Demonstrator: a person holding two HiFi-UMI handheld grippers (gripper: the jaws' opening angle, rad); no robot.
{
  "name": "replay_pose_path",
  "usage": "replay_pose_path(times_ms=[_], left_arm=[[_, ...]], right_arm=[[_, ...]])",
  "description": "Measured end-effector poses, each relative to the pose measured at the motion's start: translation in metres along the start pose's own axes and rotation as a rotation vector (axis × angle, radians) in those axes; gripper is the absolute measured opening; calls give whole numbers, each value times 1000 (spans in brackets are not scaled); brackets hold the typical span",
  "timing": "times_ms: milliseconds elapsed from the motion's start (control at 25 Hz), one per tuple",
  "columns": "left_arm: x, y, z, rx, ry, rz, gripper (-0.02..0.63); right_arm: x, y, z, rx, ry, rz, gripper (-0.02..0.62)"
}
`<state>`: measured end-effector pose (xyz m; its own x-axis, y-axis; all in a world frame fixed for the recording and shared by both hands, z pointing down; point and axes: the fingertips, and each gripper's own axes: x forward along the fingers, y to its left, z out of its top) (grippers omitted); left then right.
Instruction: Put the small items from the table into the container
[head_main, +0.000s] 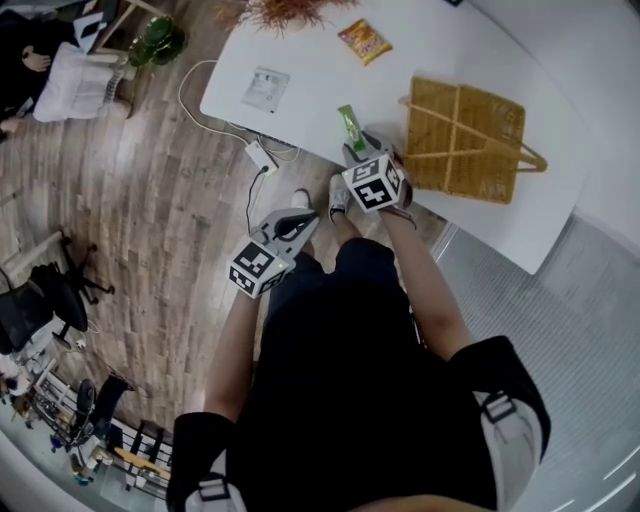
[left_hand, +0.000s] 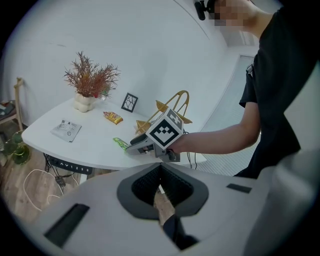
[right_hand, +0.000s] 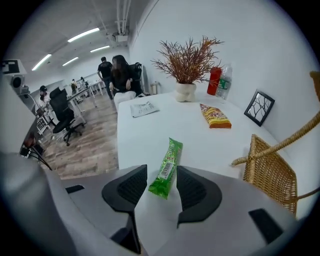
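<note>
A green snack packet (right_hand: 167, 168) lies flat on the white table (right_hand: 150, 135), also seen as the green packet (head_main: 351, 127) in the head view. My right gripper (right_hand: 162, 186) stands over its near end, open, pads to either side and not pressing it. The wicker basket (head_main: 465, 138) sits on the table right of it, its rim (right_hand: 265, 170) close at the right. An orange snack bag (head_main: 365, 41) and a white sachet (head_main: 265, 88) lie farther off. My left gripper (left_hand: 160, 187) hangs shut and empty off the table, over the floor.
A dried-plant vase (right_hand: 186, 91), a red can (right_hand: 214, 81), a water bottle (right_hand: 224, 81) and a small picture frame (right_hand: 259, 108) stand along the table's far side. A white cable (head_main: 215, 100) runs on the wooden floor by the table edge. People and office chairs are far behind.
</note>
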<state>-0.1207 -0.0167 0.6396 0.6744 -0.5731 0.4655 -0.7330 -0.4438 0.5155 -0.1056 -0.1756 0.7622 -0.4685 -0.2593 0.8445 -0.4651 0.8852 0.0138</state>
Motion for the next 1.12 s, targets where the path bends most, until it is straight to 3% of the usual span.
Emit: replay_pose_path(times_ms=[360, 400, 480, 560, 800, 1120], left_arm=[[-3, 11, 3, -10, -8, 12, 3], [-5, 11, 3, -12, -8, 10, 3], [-6, 10, 3, -10, -9, 3, 3], [-8, 10, 5, 1, -17, -1, 3], [-18, 6, 19, 64, -32, -19, 3], [-35, -11, 43, 175, -85, -109, 3]], right_arm=[[18, -4, -8, 71, 79, -28, 179], [17, -3, -8, 83, 74, -24, 167], [17, 0, -9, 101, 64, -17, 71], [16, 2, -8, 101, 54, -12, 59], [-10, 6, 10, 86, -13, -33, 57], [-97, 19, 41, 53, -152, -126, 57]])
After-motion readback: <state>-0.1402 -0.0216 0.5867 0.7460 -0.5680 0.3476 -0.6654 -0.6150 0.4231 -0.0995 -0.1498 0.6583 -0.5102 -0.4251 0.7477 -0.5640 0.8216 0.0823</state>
